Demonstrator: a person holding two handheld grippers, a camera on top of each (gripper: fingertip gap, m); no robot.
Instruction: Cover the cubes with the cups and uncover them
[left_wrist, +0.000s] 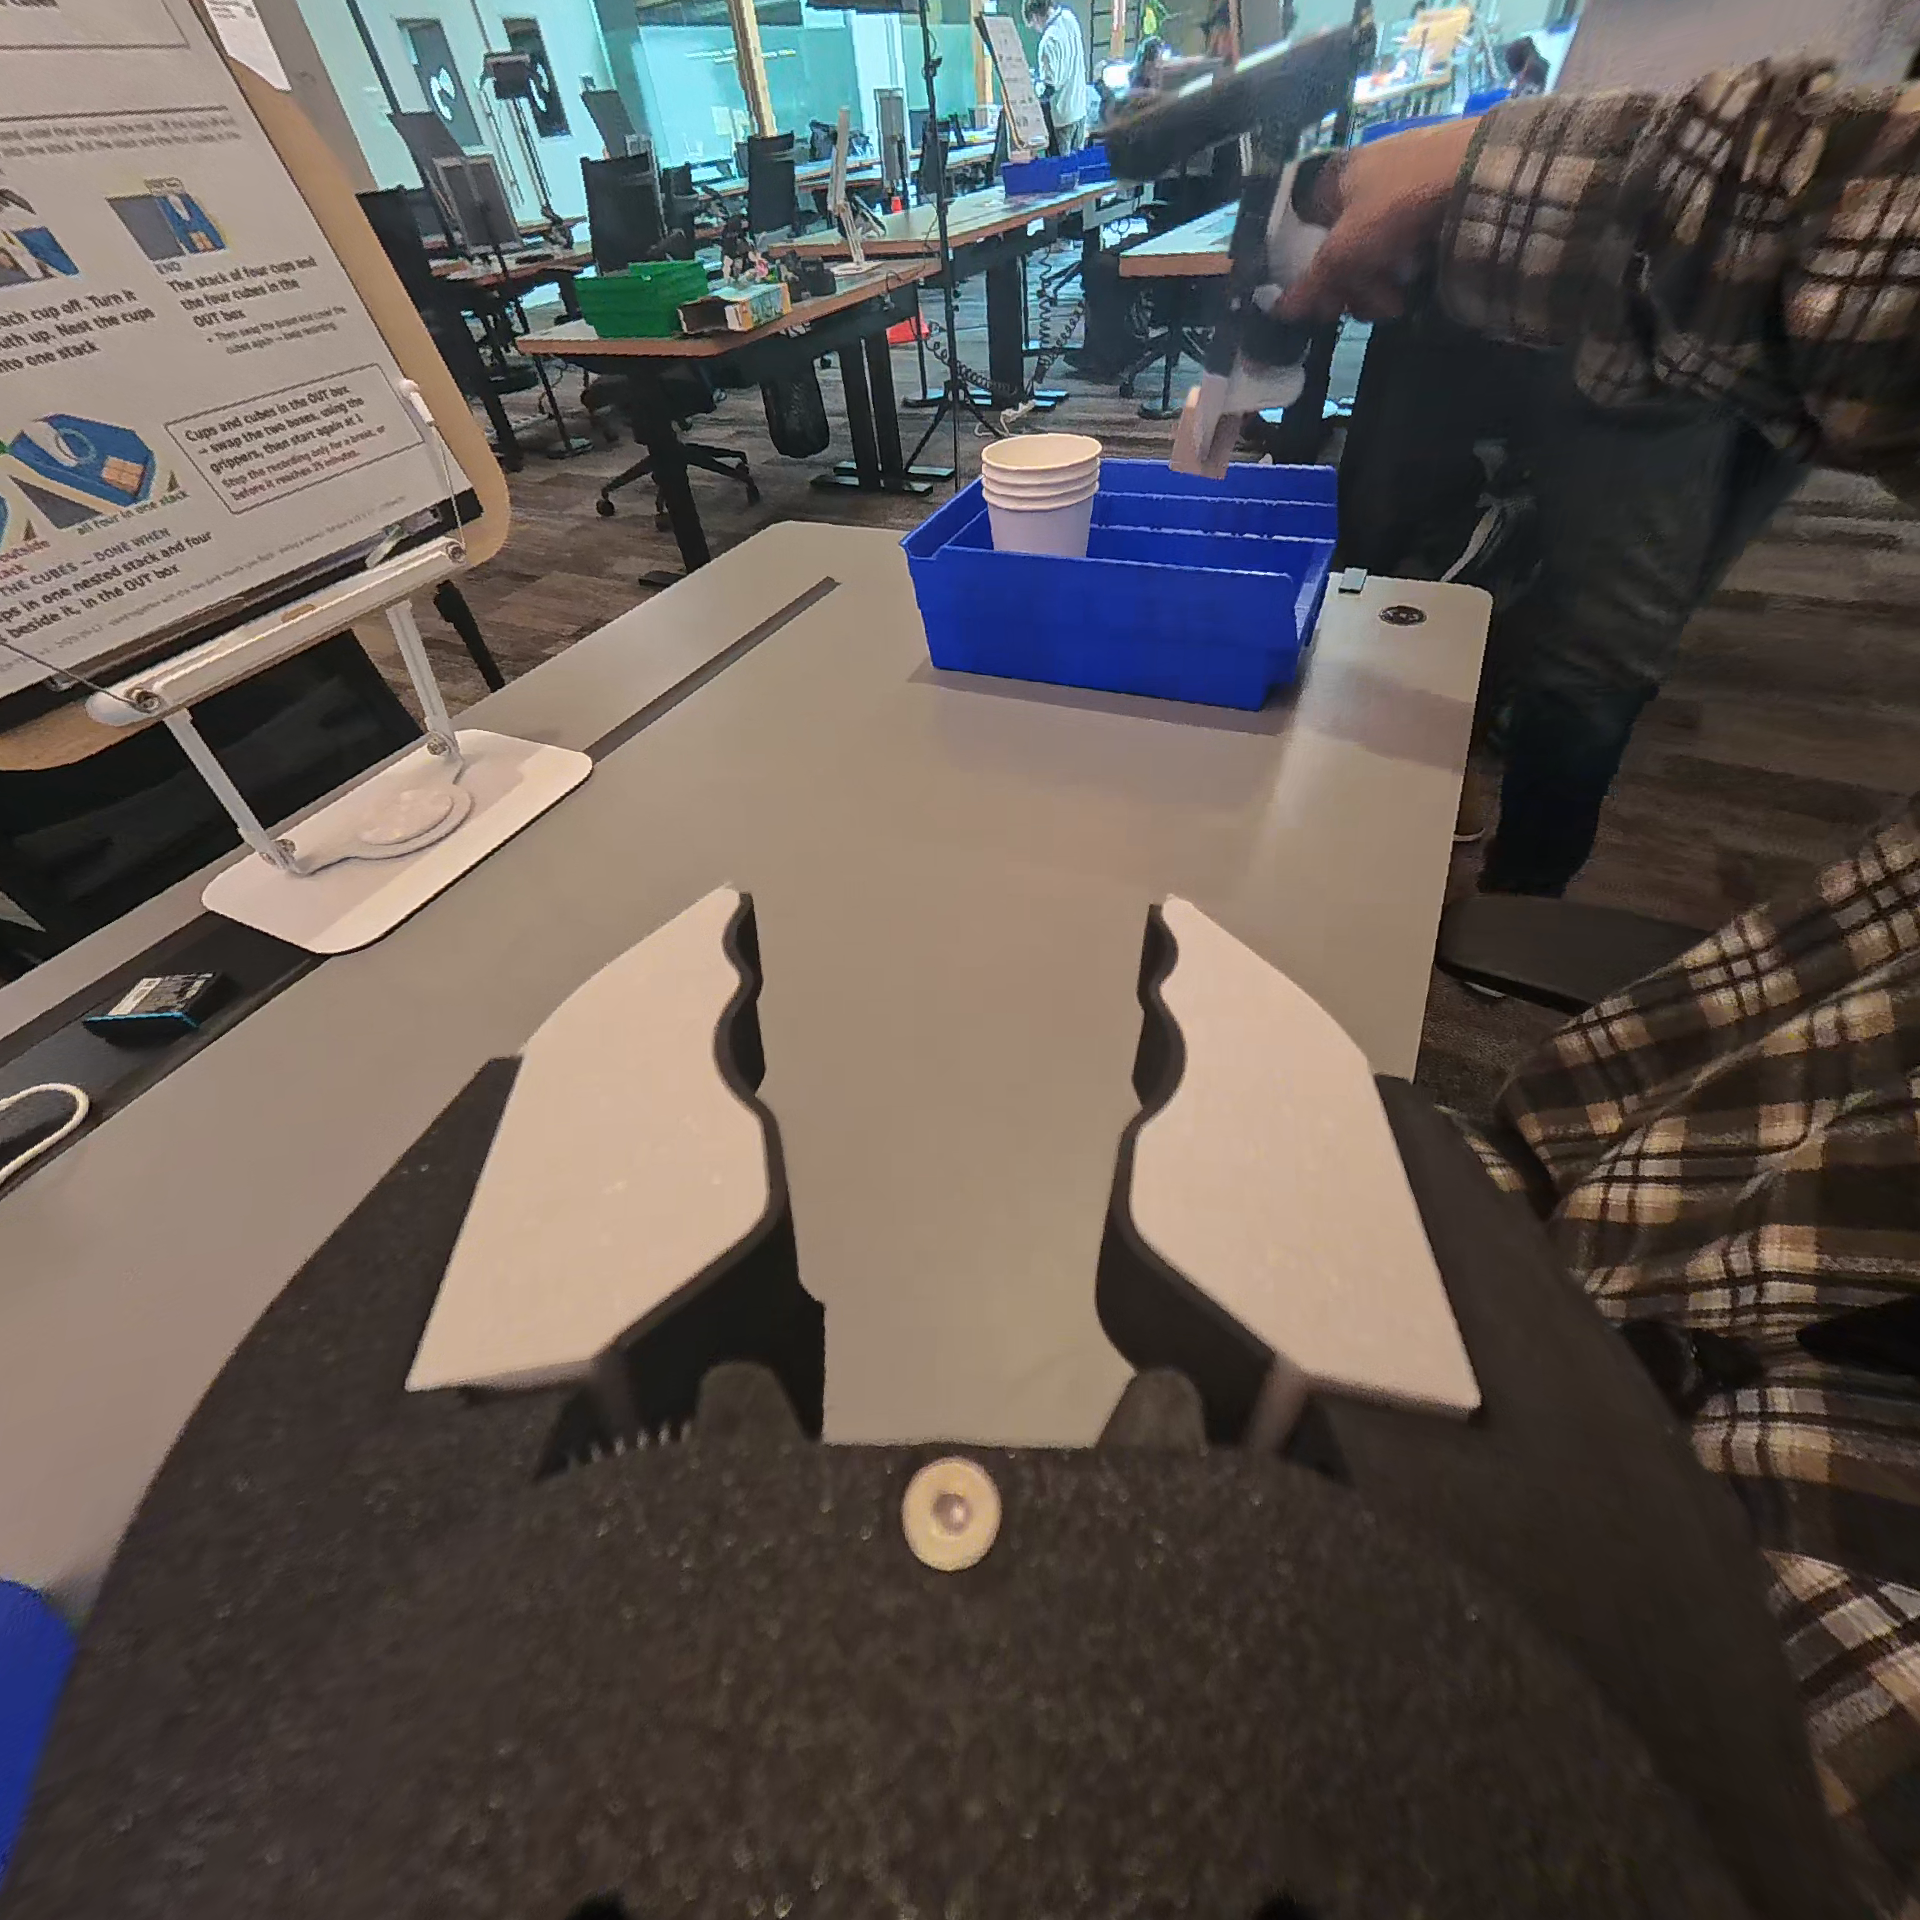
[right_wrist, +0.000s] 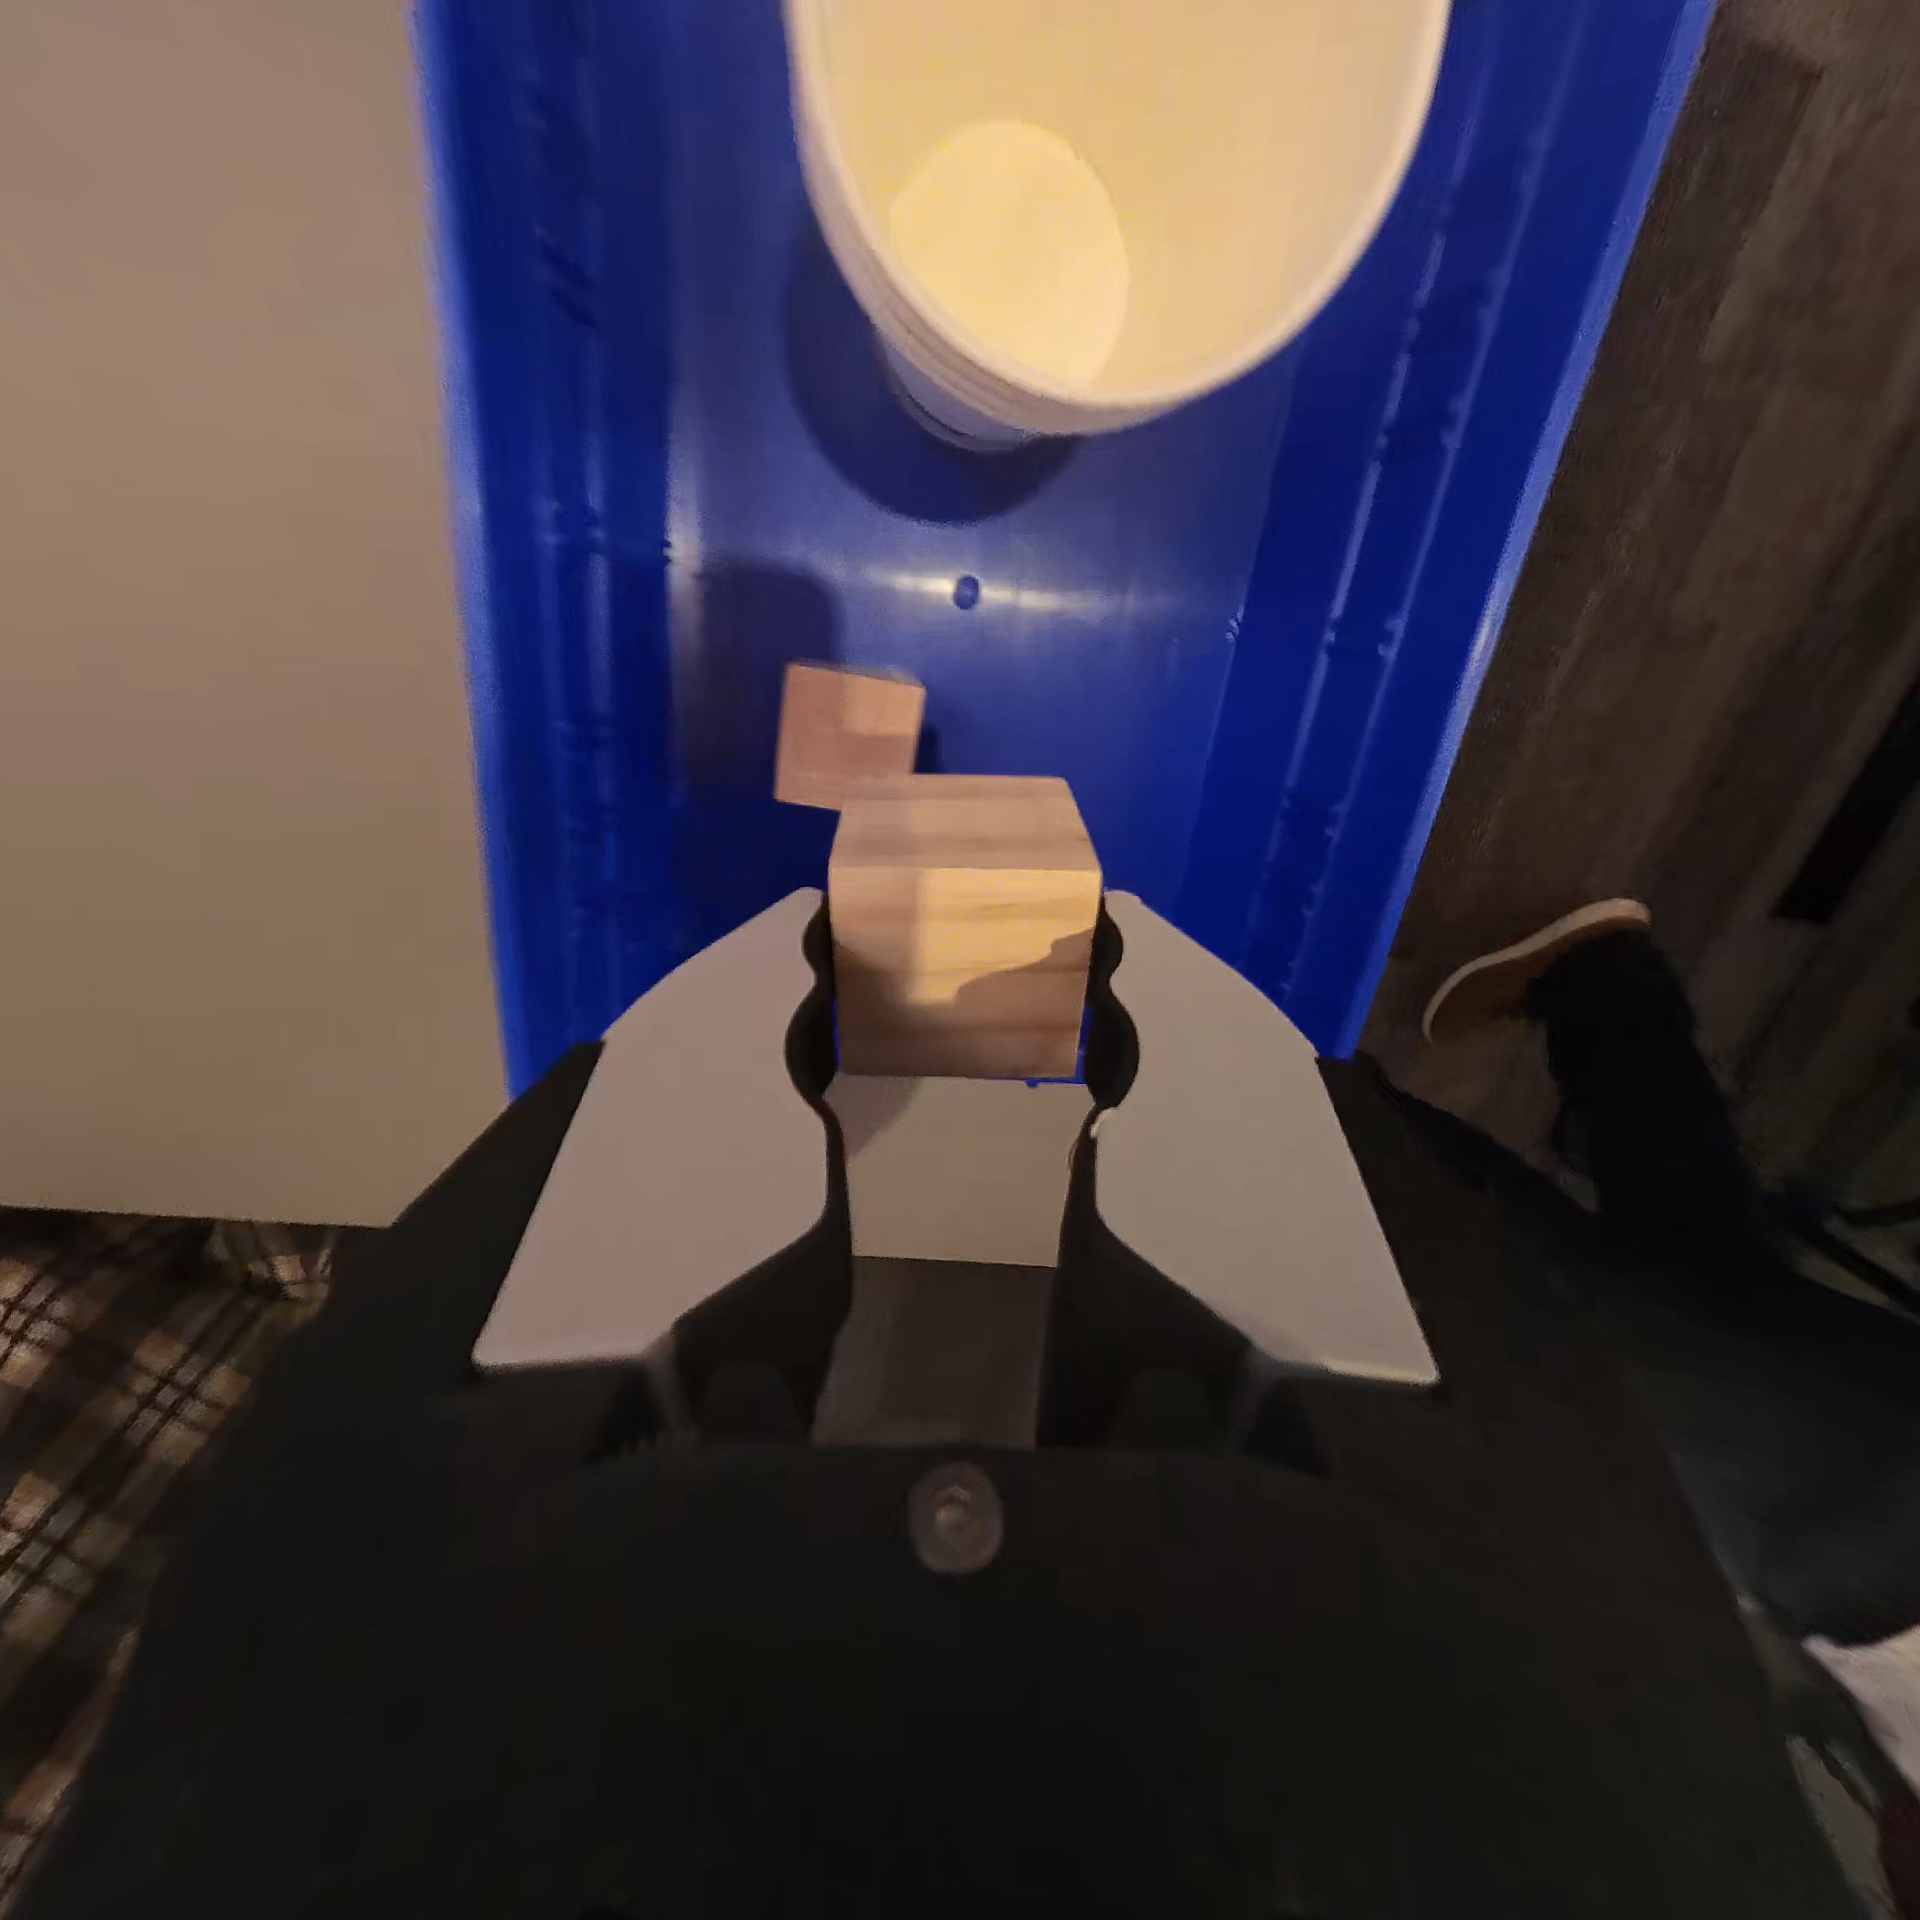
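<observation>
2 tools: right tool (right_wrist: 961, 987) clamps a wooden cube (right_wrist: 961, 961) over the blue bin (right_wrist: 1299, 675); left tool (left_wrist: 948, 1039) gapes.

We see an open office: rows of desks (left_wrist: 727, 332) with black chairs (left_wrist: 675, 457), wood-patterned floor (left_wrist: 582, 520), teal-lit glass walls (left_wrist: 707, 83).

The grey table (left_wrist: 935, 831) lies bare through the middle of the left wrist view, from the open left claw (left_wrist: 948, 997) up to the blue bin (left_wrist: 1101, 623) at upper centre. A white document stand (left_wrist: 395, 821) blocks the left side, and a stack of white cups (left_wrist: 1041, 494) fills the bin's left end. In the right wrist view the right claw (right_wrist: 961, 935) grips a wooden cube (right_wrist: 961, 956) over the bin (right_wrist: 644, 520), where a second cube (right_wrist: 847, 743) lies just ahead and the cup stack (right_wrist: 1091, 208) crowds the top of the frame.
</observation>
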